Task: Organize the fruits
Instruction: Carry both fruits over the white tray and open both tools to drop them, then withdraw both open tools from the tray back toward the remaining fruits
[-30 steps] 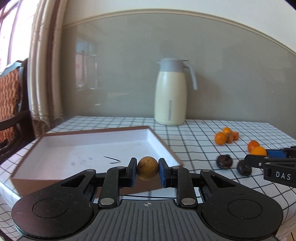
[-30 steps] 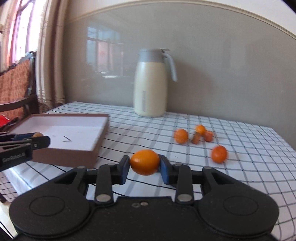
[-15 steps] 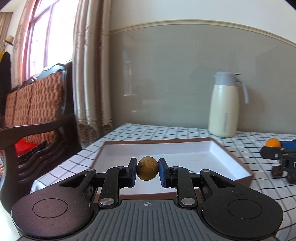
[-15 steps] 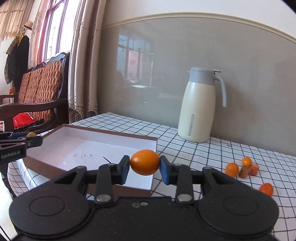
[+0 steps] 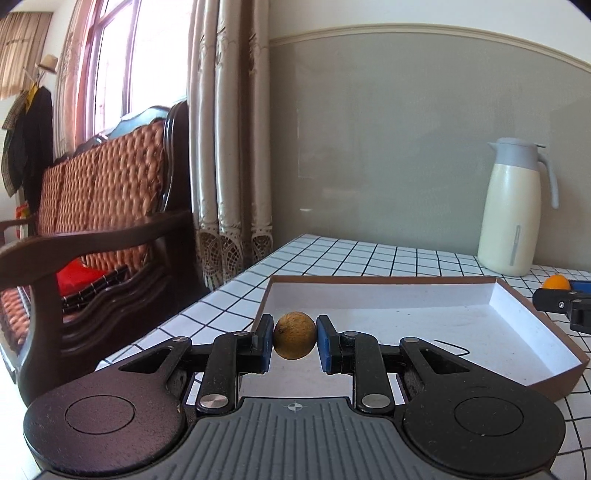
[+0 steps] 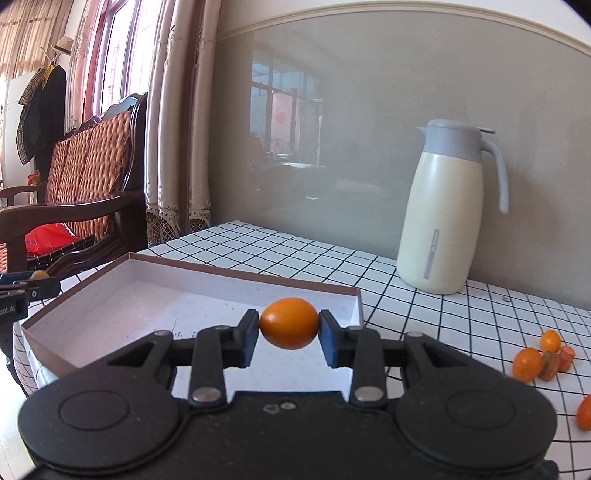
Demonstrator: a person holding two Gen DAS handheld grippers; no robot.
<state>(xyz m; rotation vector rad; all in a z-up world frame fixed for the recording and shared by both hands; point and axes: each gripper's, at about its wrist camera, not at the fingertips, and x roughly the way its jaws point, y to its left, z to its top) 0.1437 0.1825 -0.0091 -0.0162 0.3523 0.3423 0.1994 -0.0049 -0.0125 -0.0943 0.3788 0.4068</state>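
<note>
We had the left tool (image 5: 294, 340) clamped on a brown fruit (image 5: 294, 335) and the right tool (image 6: 289, 328) on an orange kumquat (image 6: 289, 323), both approx. over the box (image 6: 192, 268), w/ nothing inside yet and several fruits (image 6: 527, 364) left on the worktop (image 6: 443, 314).

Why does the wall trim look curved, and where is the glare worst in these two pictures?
Fisheye lenses bend the wall trim in both views. In the left wrist view the window is blown out white, while the brown fruit in the left gripper stays sharp. In the right wrist view the glossy wall panel mirrors a window, and the kumquat in the right gripper shows a soft highlight.
</note>
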